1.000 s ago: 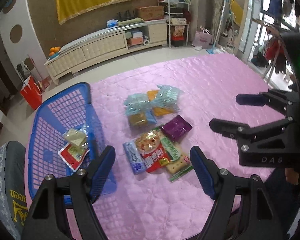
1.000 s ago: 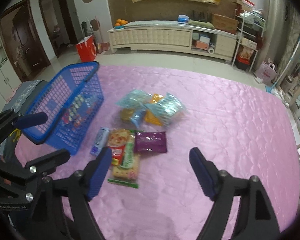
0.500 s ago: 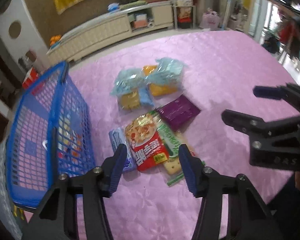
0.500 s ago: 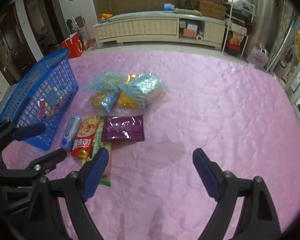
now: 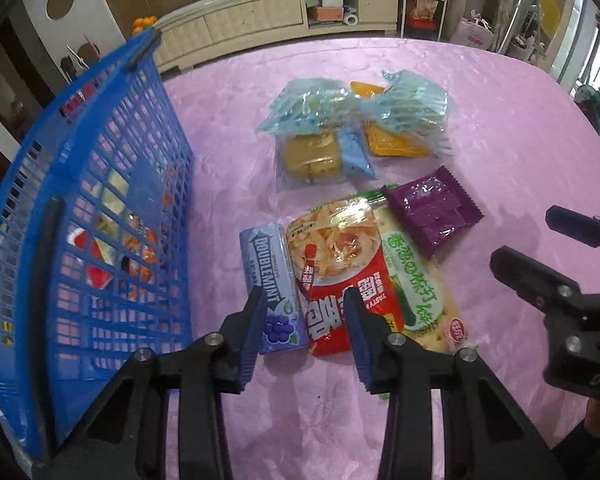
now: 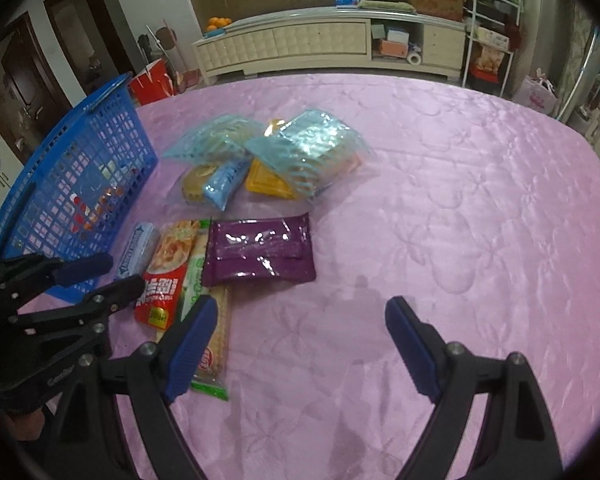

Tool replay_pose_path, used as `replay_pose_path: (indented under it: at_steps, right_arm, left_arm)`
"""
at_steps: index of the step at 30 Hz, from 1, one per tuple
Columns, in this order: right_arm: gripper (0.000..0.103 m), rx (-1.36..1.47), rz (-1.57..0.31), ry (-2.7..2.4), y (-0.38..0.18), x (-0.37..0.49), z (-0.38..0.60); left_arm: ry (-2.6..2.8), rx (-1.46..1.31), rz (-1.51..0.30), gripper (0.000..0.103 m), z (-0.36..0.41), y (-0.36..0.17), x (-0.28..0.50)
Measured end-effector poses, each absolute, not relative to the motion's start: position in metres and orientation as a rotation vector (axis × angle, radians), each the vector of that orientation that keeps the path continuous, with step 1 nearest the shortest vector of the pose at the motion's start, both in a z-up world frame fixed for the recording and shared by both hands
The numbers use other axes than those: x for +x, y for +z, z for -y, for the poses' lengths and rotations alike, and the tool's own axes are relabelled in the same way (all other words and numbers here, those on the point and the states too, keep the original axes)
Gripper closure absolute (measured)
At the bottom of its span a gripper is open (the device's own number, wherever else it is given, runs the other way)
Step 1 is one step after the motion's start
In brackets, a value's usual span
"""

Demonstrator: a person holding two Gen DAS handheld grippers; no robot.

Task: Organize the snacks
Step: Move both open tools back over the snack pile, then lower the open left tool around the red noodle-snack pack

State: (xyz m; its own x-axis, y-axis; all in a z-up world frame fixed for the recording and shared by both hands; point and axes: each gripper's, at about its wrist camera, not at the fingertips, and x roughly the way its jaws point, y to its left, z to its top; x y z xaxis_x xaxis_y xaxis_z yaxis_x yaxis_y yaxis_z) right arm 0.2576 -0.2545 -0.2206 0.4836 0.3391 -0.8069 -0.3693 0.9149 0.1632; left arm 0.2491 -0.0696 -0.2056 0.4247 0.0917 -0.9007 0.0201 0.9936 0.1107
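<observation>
The left gripper [image 5: 305,307] has just been narrowing, its jaws half-closed over the near ends of the Doublemint pack [image 5: 269,285] and red snack bag [image 5: 342,276], gripping neither. The right gripper [image 6: 302,322] hangs wide over bare pink quilt [image 6: 460,208], purple packet [image 6: 260,250] at eleven o'clock. Blue basket [image 5: 100,200] stands at nine o'clock of the pile

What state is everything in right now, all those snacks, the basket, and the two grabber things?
Basket: upright, a few packets inside.
Gum pack: flat on the cloth, between the left fingers, not gripped.
Red packet: flat, overlapping the green cracker pack.
Purple packet: flat, sealed.
Clear bags: heaped together, closed.
Left gripper: fingers have just been closing, not yet pressing.
Right gripper: open, empty.
</observation>
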Motion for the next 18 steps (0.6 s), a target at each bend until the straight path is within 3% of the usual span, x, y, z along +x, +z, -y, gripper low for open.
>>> replay_pose_path:
  at_steps: [12, 14, 18]
  right_arm:
    - [0.014, -0.017, -0.987, 0.453, -0.227, 0.262, 0.251]
    - [0.014, -0.007, -0.991, 0.444, -0.228, 0.263, 0.254]
    - [0.014, 0.011, -0.981, 0.448, -0.224, 0.264, 0.258]
  left_arm:
    - [0.053, 0.115, -1.131, 0.068, 0.070, -0.209, 0.265]
    - [-0.019, 0.053, -1.147, 0.093, 0.068, -0.209, 0.266]
    - [-0.068, 0.049, -1.151, 0.097, 0.079, -0.214, 0.264]
